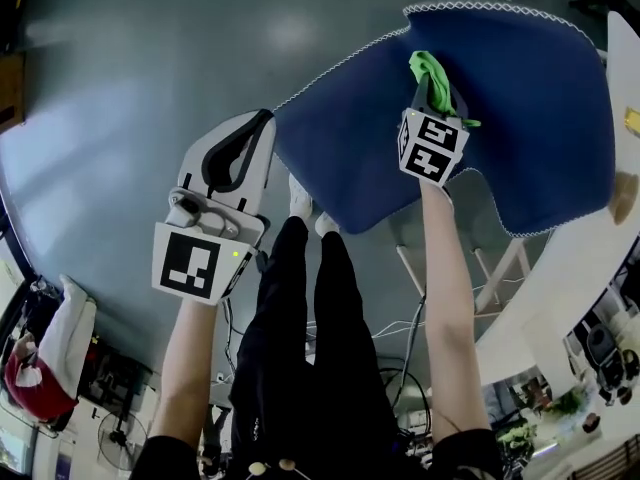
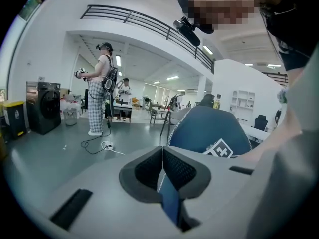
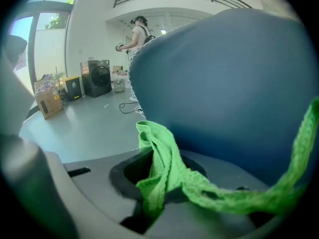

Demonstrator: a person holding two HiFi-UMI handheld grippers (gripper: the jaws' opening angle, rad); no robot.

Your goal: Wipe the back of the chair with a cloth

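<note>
While the person stood over the grey floor (image 1: 140,78), the blue back of the chair (image 1: 530,118), edged with white stitching, filled the upper right of the head view, its top edge tilted toward the person. A white tabletop (image 1: 590,278) curved along the right side just beyond it. The left gripper (image 2: 162,157) hung apart from the chair, over the floor to its left, with its dark pads pressed together and nothing caught between them; only a sliver of the blue fabric behind showed through the slit lower down. The right gripper (image 1: 436,90) pointed into the blue surface near its top edge, its jaws clamped on the green cloth (image 1: 428,68). The cloth bunched up out of the jaws against the upholstery, and in the right gripper view one thin strip of it trailed off to the right across the blue fabric.
</note>
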